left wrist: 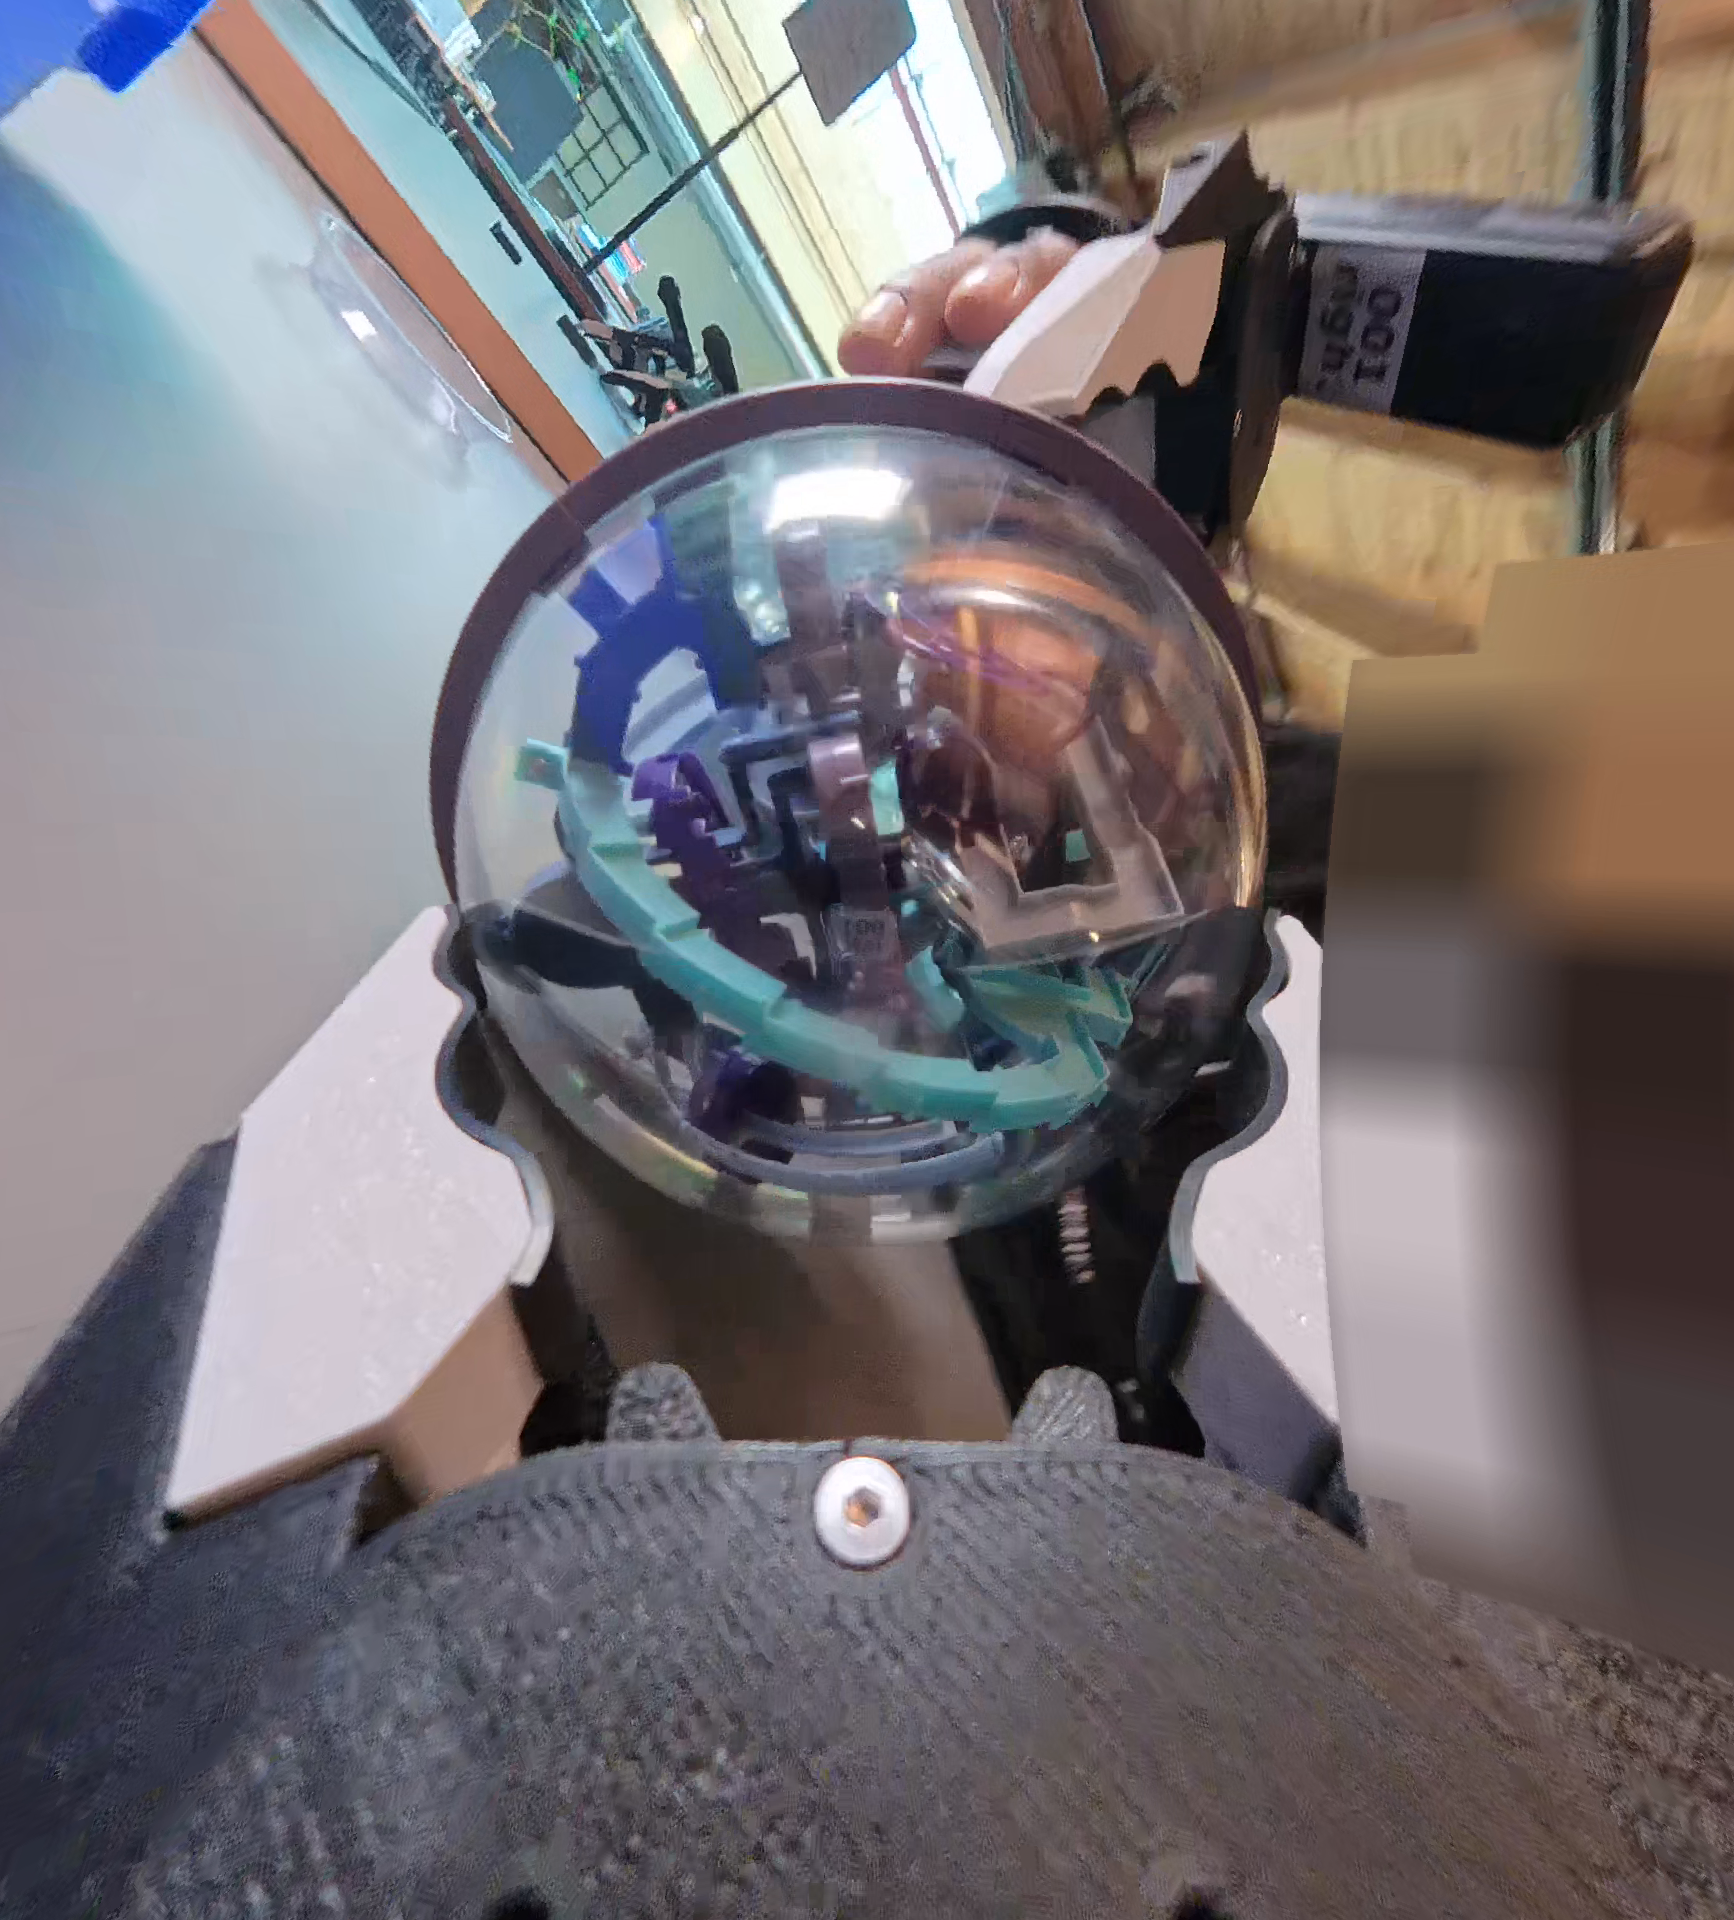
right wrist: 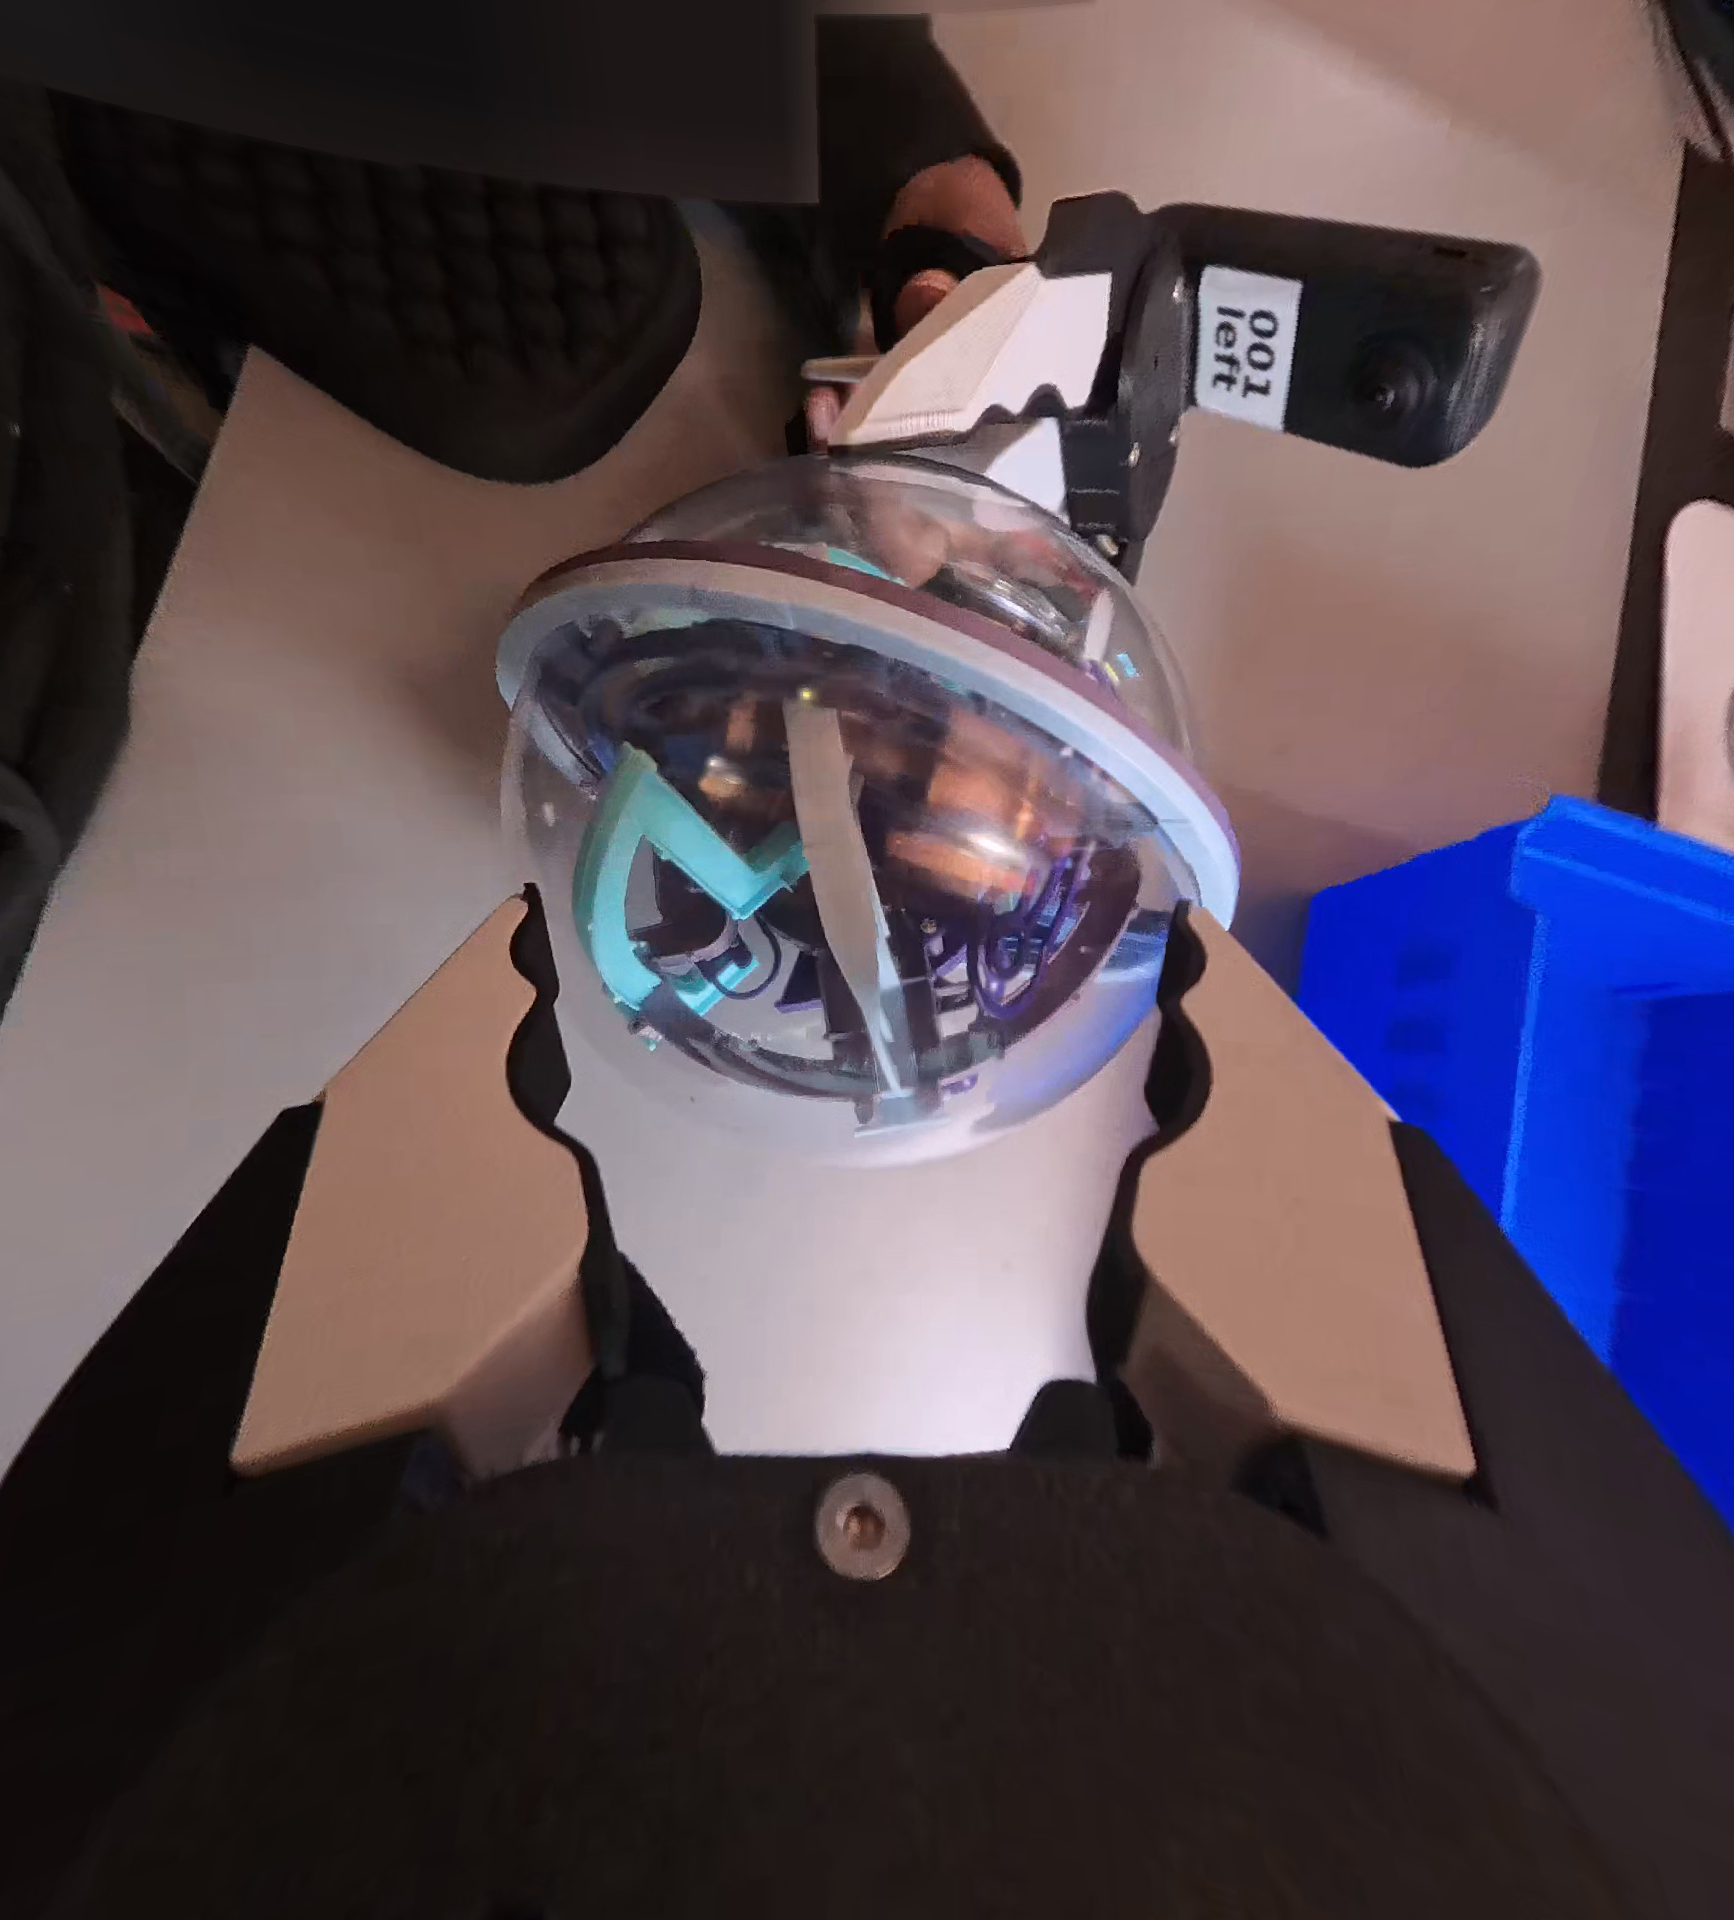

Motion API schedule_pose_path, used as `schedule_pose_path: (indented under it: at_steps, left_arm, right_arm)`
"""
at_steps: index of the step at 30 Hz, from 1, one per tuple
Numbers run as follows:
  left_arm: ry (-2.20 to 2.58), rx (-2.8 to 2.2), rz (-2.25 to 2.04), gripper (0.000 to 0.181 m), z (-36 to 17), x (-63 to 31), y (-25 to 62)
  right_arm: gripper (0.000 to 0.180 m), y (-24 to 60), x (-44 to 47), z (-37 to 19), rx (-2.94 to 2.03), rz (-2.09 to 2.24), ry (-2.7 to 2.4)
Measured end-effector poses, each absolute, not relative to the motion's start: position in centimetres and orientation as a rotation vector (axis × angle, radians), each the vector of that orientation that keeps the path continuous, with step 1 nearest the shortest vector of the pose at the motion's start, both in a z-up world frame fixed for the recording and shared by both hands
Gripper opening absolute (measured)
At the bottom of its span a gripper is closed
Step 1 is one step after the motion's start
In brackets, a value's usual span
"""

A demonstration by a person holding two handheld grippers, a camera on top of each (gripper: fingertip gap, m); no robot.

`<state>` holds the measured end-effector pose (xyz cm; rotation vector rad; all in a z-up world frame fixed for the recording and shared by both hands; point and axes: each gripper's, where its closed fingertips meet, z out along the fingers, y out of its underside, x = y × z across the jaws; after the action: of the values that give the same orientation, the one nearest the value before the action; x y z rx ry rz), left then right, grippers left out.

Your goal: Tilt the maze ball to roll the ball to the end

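Left gripper [left wrist: 858, 997]: holding maze ball [left wrist: 847, 821].
Right gripper [right wrist: 852, 997]: holding it too.
Risk: smooth dome slipping toward bin [right wrist: 1590, 1091], 3 o'clock.

Small ball lost inside the maze

Tangled tracks and glare in the maze ball [left wrist: 847, 821] hide the rolling ball. A blue bin [right wrist: 1611, 1143] runs off the right edge; the background shelves are blurred.

Both wrist views close on the maze ball [left wrist: 847, 821], from opposite sides
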<state>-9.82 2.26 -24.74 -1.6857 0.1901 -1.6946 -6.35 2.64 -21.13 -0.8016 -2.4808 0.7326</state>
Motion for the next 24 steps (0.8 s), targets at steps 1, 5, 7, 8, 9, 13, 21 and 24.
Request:
schedule_pose_path:
  at_steps: [1, 5, 7, 8, 9, 13, 21, 24]
  left_arm:
    - [0.249, -1.688, -1.651, 0.141, -24.7, -9.6, 1.8]
    - [0.371, -1.665, -1.516, 0.142, -24.6, -9.0, 0.9]
    - [0.409, -1.663, -1.467, 0.142, -24.7, -8.7, 0.7]
    - [0.415, -1.662, -1.457, 0.141, -24.7, -8.6, 0.7]
    - [0.416, -1.660, -1.453, 0.141, -24.6, -8.5, 0.7]
    - [0.387, -1.683, -1.441, 0.142, -24.5, -8.3, 1.0]
    - [0.212, -1.770, -1.476, 0.141, -24.2, -8.5, 2.3]
    - [0.170, -1.789, -1.482, 0.141, -24.2, -8.6, 2.5]
  right_arm:
    - [0.115, 2.2, -6.2, -21.2, -0.767, 0.701, -2.481]
    - [0.118, 1.3, -5.5, -21.5, -0.688, 0.610, -2.449]
    - [0.118, 1.2, -5.1, -21.6, -0.676, 0.581, -2.435]
    - [0.118, 1.2, -5.0, -21.6, -0.675, 0.575, -2.428]
    - [0.118, 1.2, -4.9, -21.6, -0.675, 0.573, -2.421]
    - [0.118, 1.7, -4.5, -21.8, -0.702, 0.578, -2.401]
    - [0.118, 3.3, -4.4, -22.2, -0.823, 0.714, -2.350]
    - [0.118, 3.4, -4.4, -22.3, -0.847, 0.743, -2.335]
